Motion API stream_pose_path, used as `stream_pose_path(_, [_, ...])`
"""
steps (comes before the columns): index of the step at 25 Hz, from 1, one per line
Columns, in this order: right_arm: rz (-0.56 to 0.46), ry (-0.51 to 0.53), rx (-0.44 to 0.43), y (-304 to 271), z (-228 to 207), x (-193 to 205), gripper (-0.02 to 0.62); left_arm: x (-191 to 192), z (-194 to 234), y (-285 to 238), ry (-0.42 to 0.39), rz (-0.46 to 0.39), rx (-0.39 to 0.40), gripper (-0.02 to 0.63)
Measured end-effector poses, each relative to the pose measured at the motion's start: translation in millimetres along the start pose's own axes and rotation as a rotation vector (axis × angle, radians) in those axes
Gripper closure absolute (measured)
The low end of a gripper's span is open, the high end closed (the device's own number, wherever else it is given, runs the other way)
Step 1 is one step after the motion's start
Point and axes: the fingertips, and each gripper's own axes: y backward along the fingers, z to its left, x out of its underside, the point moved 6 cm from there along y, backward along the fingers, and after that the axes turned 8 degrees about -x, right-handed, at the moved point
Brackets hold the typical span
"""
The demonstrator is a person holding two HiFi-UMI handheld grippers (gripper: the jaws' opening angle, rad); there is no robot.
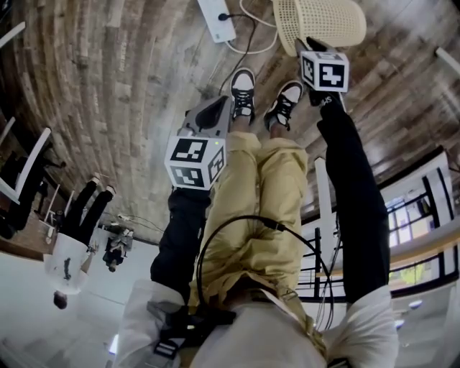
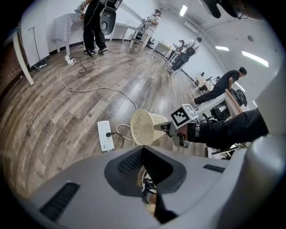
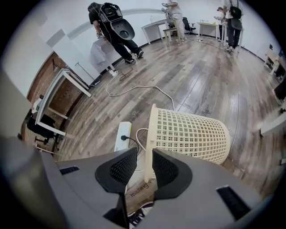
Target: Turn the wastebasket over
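Head view, looking straight down: the cream mesh wastebasket (image 1: 327,20) lies on its side on the wood floor (image 1: 108,86). It sits just past the person's sneakers (image 1: 243,90) and beside a white power strip (image 1: 217,20) with a cable plugged in. Now the right gripper (image 1: 309,43) is down at the basket's mouth, and the right gripper view settles it. The jaws are narrowly apart, and the rim (image 3: 151,134) stands in the gap, close to one pad with clear space at the other, so no squeeze. Over to the left gripper (image 1: 220,106): it hangs above the sneakers, well apart from the basket. Its own view shows the tips meeting, nothing caught between them.
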Motion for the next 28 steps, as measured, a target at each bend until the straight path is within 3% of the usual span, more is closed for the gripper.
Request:
stream_pose_path(6, [0.082, 0.037, 0.053, -20.9, -6.6, 1.3, 0.495, -0.7, 12.0, -3.3, 0.006, -0.008, -0.020, 0.604])
stream_pose_path(9, [0.082, -0.018, 0.067, -19.9, -7.7, 0.8, 0.549, -0.4, 12.7, -1.8, 0.009, -0.003, -0.020, 0.604])
stream_pose_path(16, [-0.017, -0.135, -0.011, 9.4, 5.0, -3.9, 0.557, -6.5, -1.9, 9.3, 0.001, -0.012, 0.003, 0.604])
stream_pose_path(23, [-0.194, -0.398, -0.201, 52.7, -4.0, 18.5, 0.555, -22.2, -33.6, 19.0, -0.067, -0.025, 0.042, 0.604])
stream_pose_path(28, [-0.256, -0.458, -0.132, 83.9, -46.9, 45.8, 0.554, -20.7, -48.5, 12.2, -0.109, -0.009, 0.052, 0.604])
